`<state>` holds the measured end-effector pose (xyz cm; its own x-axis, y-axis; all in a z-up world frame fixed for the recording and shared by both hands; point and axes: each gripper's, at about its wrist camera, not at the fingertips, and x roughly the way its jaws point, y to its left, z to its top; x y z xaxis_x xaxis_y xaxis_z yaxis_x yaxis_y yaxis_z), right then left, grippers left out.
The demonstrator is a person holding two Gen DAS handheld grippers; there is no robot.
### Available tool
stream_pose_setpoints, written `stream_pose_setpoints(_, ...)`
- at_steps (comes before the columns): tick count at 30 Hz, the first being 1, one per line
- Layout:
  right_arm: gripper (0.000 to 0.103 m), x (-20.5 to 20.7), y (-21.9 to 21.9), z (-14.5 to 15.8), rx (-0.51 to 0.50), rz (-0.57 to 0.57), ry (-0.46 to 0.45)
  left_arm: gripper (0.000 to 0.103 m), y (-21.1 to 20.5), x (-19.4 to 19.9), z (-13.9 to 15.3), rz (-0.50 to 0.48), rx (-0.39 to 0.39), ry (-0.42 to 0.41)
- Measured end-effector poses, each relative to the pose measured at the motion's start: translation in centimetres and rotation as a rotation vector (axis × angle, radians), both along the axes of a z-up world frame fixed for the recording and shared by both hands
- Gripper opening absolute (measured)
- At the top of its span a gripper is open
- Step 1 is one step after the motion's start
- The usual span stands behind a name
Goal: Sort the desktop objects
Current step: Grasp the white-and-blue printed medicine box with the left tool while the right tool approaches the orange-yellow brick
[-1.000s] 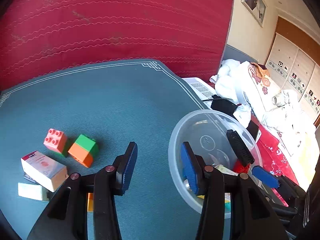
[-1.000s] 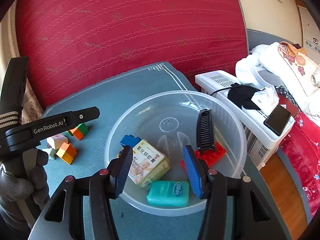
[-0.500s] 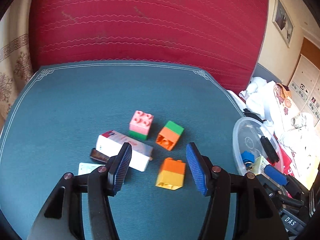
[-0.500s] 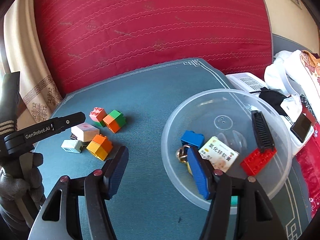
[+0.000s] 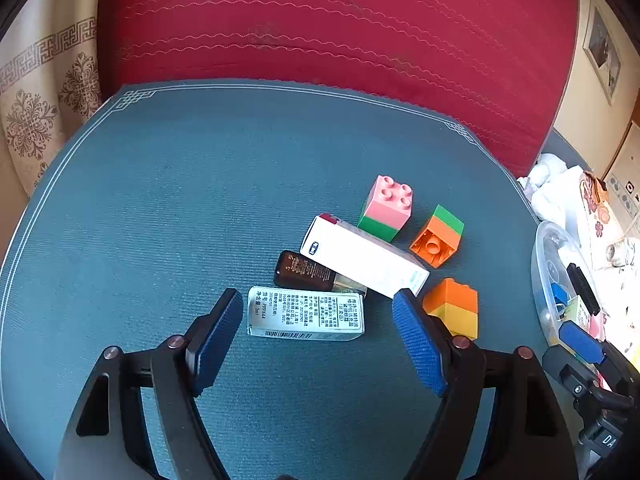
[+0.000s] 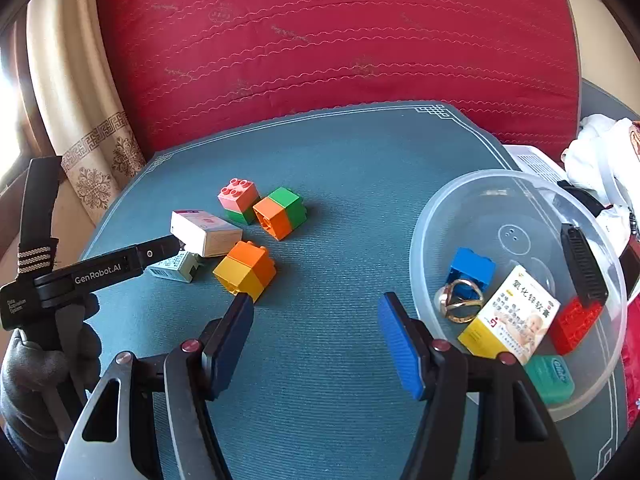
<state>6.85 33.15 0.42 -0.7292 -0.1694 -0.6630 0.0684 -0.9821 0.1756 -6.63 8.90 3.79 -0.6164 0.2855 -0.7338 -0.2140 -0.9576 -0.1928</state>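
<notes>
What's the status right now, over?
Left gripper and right gripper both opening, nothing gripped. Small printed box lies ahead between the left's fingers. Brown sachet crowds it. Bowl part filled.

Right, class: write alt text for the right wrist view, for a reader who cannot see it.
The right claw, jaws opening and empty, points down at a teal table mat. A clear plastic bowl on the right holds a blue brick, a red brick, a comb and small boxes; left lie stacked toy bricks and boxes, where the left claw reaches.
</notes>
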Motion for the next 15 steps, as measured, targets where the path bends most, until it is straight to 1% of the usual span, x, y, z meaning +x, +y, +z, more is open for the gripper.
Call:
stream_pose_setpoints(11,0.069,-0.8,-1.3,-0.8,0.006,0.028,-0.032,0.081,-0.4,-0.5,-1.9,0.012,-0.011,-0.040)
stream_pose_setpoints(15,0.069,-1.0,-1.7,-1.1,0.008,0.036,-0.039,0.081,-0.3,-0.8,-1.9,0.014,-0.019,-0.033)
